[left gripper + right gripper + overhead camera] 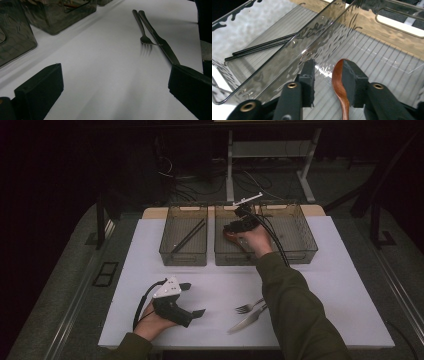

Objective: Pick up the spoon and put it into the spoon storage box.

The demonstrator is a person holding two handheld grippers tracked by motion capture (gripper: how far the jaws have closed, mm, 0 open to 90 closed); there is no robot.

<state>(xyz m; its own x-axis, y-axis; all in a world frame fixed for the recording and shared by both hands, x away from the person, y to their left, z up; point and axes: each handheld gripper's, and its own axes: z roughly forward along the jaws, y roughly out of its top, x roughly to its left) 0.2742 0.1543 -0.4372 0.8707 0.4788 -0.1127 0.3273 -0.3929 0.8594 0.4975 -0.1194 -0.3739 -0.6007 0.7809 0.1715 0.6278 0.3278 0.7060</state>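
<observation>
Spoon (339,82) in middle bin (387,62)

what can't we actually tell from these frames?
- Wooden spoon: right gripper view, handle end cut off by the bottom edge; the right gripper hides one side, so grip contact is unclear.
- Same spoon, high view: mostly hidden under the hand.
- Knife: left gripper view, blade tip hidden behind the left gripper's jaw.
- Chopsticks: high view, too dark to count.

The room is dim and dark beyond the lit white table (350,285). Glare ripples on the clear bin walls (317,32); the near jaws look soft.
</observation>
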